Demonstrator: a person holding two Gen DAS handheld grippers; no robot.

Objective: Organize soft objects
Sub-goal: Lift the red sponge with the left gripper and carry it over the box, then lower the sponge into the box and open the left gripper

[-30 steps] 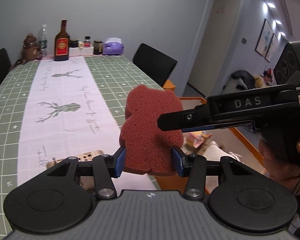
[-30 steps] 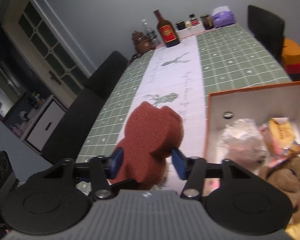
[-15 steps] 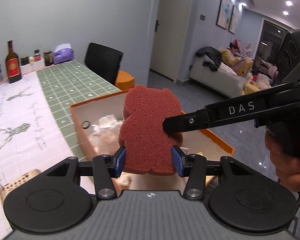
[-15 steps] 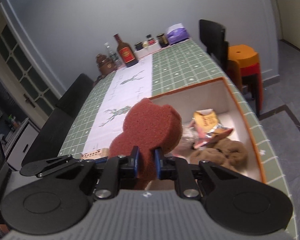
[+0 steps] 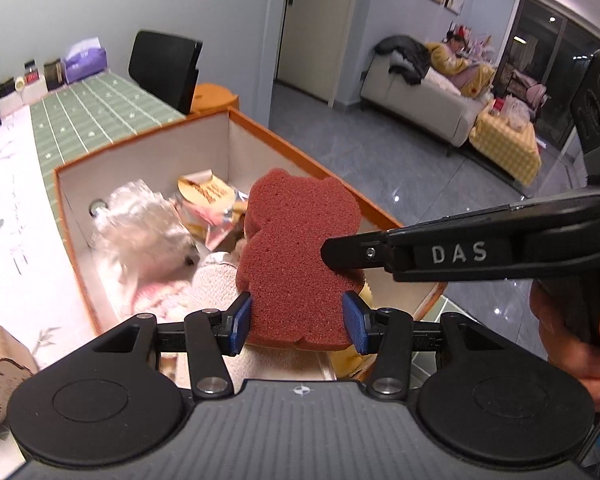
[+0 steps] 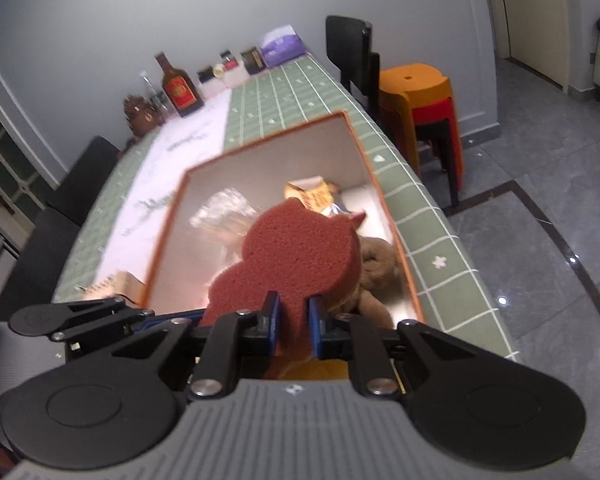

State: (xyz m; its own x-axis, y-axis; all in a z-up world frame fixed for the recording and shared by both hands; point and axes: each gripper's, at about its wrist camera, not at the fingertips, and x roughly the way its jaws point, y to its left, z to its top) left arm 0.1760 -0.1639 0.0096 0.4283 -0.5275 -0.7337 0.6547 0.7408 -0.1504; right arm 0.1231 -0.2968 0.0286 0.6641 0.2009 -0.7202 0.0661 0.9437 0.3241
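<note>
While both jaws pinch it, the red sponge (image 5: 300, 256) hangs over the orange box (image 5: 139, 140).

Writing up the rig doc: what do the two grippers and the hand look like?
Both grippers, left gripper and right gripper: black linkage arms, blue finger pads, silver pivot screws, ribbed grey body. White "DAS" lettering on the right one's side. Bare hand, no sleeve visible.

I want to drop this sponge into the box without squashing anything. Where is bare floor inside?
Bare floor shows along the orange box's left wall and far right corner. The white plush, snack packet and brown plush crowd the middle and right.
</note>
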